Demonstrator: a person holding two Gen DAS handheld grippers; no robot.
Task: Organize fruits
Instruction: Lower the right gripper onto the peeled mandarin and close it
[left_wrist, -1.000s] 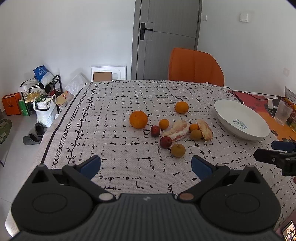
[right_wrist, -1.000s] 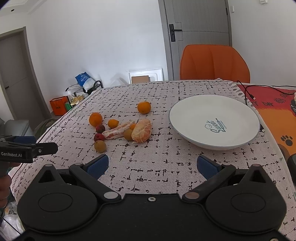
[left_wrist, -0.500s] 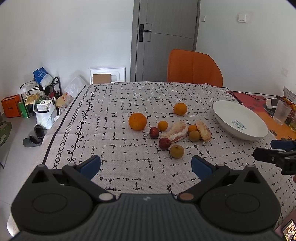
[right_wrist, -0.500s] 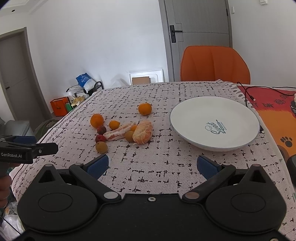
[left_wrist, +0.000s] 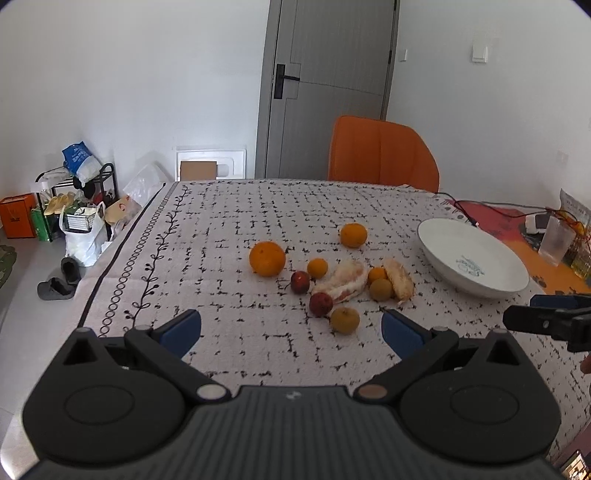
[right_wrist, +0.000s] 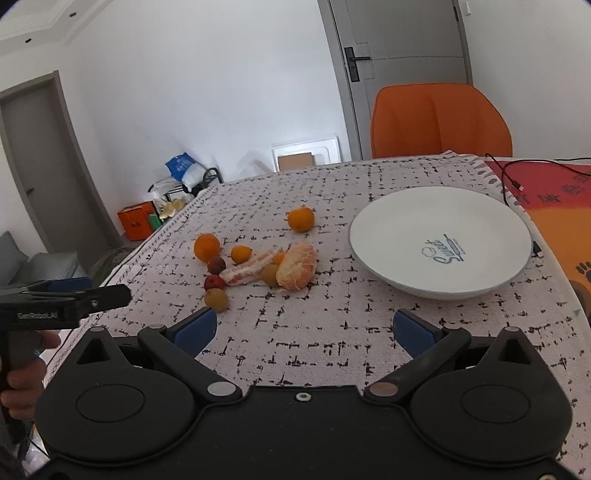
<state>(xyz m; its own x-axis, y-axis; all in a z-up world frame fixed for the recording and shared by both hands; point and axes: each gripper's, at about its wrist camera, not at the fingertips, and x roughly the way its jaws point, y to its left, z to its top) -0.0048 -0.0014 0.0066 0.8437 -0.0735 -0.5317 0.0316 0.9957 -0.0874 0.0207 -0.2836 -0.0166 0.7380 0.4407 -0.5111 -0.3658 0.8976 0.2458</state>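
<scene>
Several fruits lie in a loose cluster mid-table: a large orange (left_wrist: 267, 258), a second orange (left_wrist: 353, 235), a small orange (left_wrist: 317, 268), two dark red fruits (left_wrist: 300, 282), a yellow-brown fruit (left_wrist: 344, 320) and peeled pomelo pieces (left_wrist: 341, 281). An empty white bowl (left_wrist: 472, 258) stands to their right; it also shows in the right wrist view (right_wrist: 441, 242). My left gripper (left_wrist: 291, 328) is open and empty, just short of the cluster. My right gripper (right_wrist: 303, 328) is open and empty, in front of the bowl and the pomelo (right_wrist: 297, 266).
An orange chair (left_wrist: 382, 155) stands at the far table edge. Cables (left_wrist: 491, 210), a clear cup (left_wrist: 554, 240) and an orange mat lie right of the bowl. The left table edge drops to the floor with bags and shoes (left_wrist: 66, 273).
Both views have tilted up slightly, so the fruits and bowl sit lower in frame. Both grippers stay open; nothing was picked up.
</scene>
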